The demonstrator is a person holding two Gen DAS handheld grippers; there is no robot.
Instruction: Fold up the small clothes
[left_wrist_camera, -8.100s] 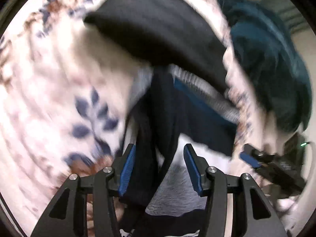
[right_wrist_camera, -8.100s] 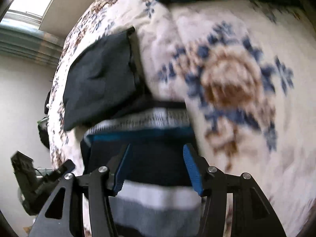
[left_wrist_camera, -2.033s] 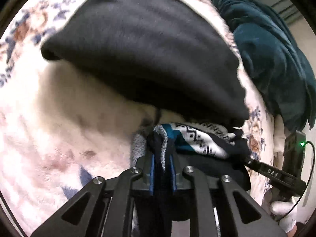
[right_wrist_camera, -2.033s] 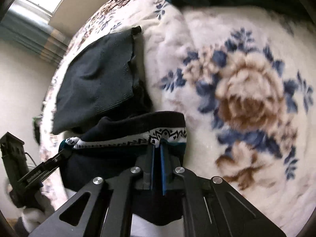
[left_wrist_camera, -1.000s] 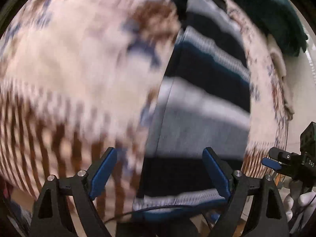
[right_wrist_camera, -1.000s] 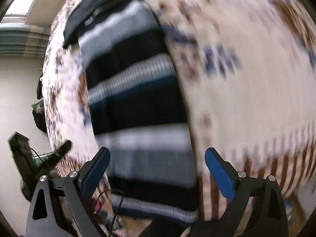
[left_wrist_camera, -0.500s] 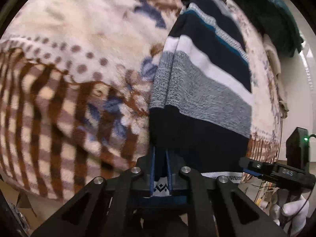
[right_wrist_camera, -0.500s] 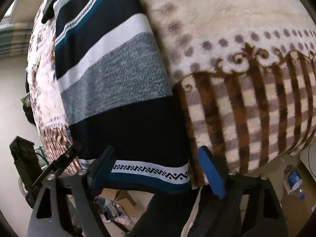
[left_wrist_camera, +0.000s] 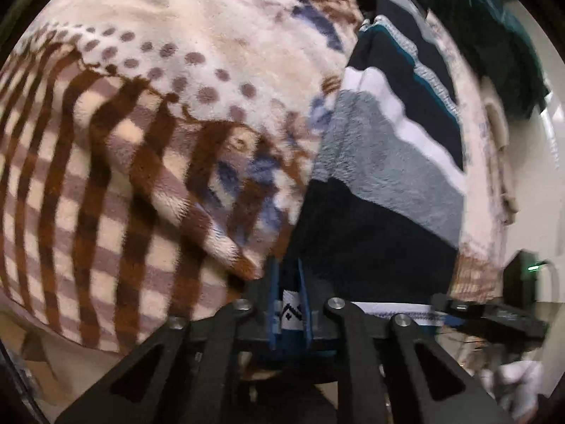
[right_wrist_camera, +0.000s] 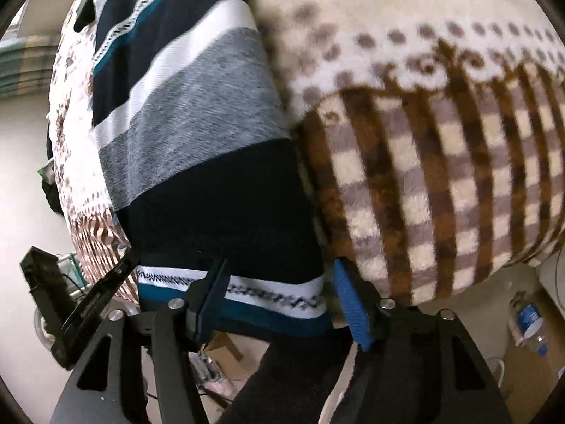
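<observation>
**Left tongs pinching the hem, right tongs spread**

My left tongs are clamping the patterned hem of the sweater. My right tongs are gaping wide, their pads straddling the same hem without squeezing it. The sweater is lying flat, stretching away from me across the blanket, with a teal throw bunched beyond.
</observation>
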